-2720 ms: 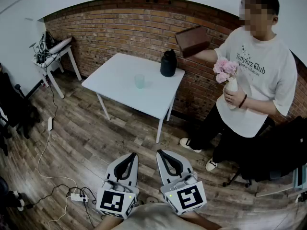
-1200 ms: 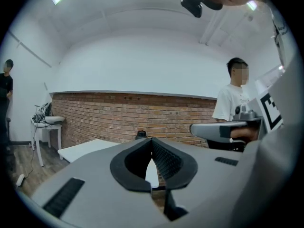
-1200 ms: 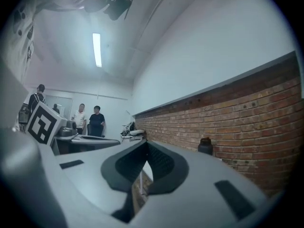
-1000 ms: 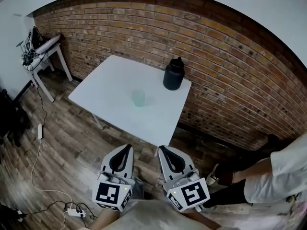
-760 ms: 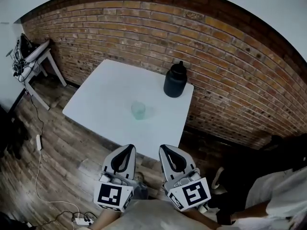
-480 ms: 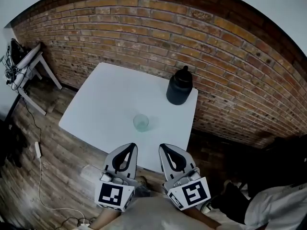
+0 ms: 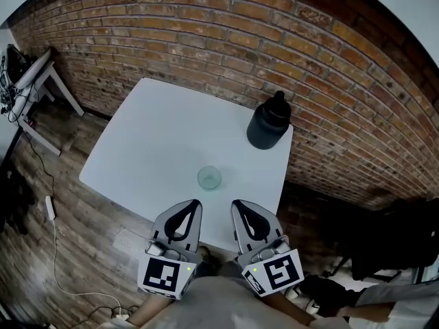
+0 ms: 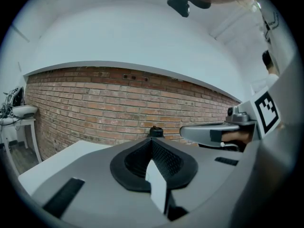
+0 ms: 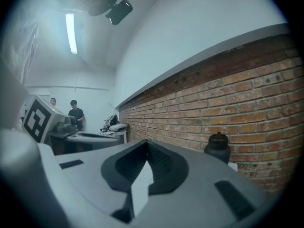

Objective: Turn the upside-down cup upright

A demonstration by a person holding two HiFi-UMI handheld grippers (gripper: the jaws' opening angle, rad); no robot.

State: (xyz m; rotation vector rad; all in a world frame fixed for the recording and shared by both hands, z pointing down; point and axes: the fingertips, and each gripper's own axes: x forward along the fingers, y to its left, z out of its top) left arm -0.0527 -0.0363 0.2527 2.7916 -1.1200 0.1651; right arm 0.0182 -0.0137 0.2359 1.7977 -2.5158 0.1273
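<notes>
My left gripper (image 7: pixel 194 204) and right gripper (image 7: pixel 236 204) are both pressed shut, empty; cup (image 7: pixel 209 177) stands on the counter (image 7: pixel 151 136) just ahead, between them, slightly leftward

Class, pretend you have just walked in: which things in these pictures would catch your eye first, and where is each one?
A white table stands beside a red brick wall, with a dark jug at its far right corner. A small clear cup sits alone near the table's front edge. Nearer the viewer, the left gripper and right gripper lie side by side, both shut and empty.
</notes>
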